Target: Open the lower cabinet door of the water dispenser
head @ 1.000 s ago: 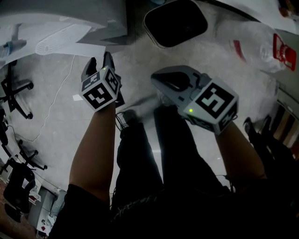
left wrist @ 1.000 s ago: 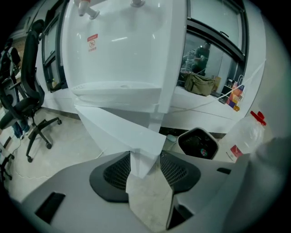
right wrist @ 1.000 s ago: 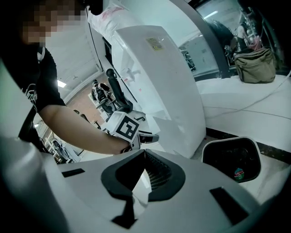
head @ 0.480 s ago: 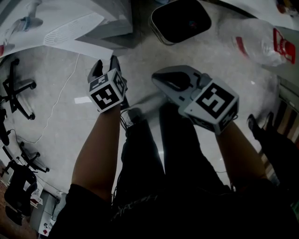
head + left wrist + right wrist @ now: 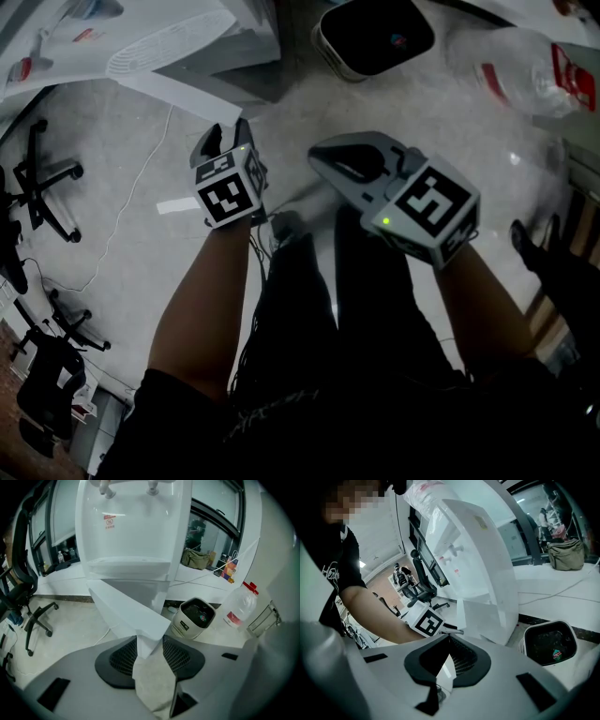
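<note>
The white water dispenser [image 5: 178,42] stands at the top left of the head view. Its lower cabinet door [image 5: 129,613] hangs swung outward, also seen as a flat panel [image 5: 480,616] in the right gripper view. My left gripper [image 5: 220,139] points steeply down at the door's free edge. Its jaws [image 5: 149,643] have just been closing, and the door's corner sits between the pads and fills the gap at the tips. My right gripper [image 5: 321,155] hovers to the right over my legs, its jaws [image 5: 446,641] shut and holding nothing.
A white appliance with a dark top [image 5: 375,37] sits on the floor right of the dispenser. A clear water jug with a red label [image 5: 525,66] lies beyond it. Office chairs [image 5: 42,183] stand at the left, and a white cable [image 5: 122,216] runs across the floor.
In the head view my left gripper has shifted right and toward me, and the dark opening behind the door looks wider. The right gripper holds about the same spot in the picture.
</note>
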The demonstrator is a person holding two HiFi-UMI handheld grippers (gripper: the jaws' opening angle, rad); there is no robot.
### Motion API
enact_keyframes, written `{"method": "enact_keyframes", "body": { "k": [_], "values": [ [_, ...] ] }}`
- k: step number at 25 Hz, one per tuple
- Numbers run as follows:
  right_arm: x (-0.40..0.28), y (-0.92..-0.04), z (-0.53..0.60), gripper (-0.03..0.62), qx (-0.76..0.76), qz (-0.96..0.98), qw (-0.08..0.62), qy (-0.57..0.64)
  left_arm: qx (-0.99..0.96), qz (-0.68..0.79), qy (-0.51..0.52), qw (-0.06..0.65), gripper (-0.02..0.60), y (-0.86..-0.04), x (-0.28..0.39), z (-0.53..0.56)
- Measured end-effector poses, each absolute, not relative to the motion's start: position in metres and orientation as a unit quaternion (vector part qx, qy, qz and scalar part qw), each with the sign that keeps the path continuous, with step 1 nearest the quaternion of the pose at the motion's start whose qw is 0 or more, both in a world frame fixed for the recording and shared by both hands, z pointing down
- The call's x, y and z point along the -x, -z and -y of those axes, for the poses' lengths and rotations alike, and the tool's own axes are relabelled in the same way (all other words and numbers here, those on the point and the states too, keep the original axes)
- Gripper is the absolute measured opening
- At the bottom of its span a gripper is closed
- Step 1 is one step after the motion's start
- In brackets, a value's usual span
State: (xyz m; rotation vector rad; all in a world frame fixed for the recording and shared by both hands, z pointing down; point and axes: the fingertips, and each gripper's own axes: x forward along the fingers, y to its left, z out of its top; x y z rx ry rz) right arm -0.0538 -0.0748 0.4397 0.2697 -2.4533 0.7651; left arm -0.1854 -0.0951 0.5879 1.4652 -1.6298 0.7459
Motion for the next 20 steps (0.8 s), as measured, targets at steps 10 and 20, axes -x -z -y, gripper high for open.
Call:
{"method": "enact_keyframes", "body": {
  "k": [10,20],
  "values": [
    [0.075,-0.433,0.052,0.012,-0.129,0.909,0.269,-0.291,-0.599,0.618,-0.329,0.388,0.153,-0.588,0.203,0.065],
    [0.098,-0.433,0.028,0.014,-0.137,0.907,0.264,-0.298,-0.621,0.592,-0.351,0.376,0.124,-0.588,0.215,0.044]
  ]
}}
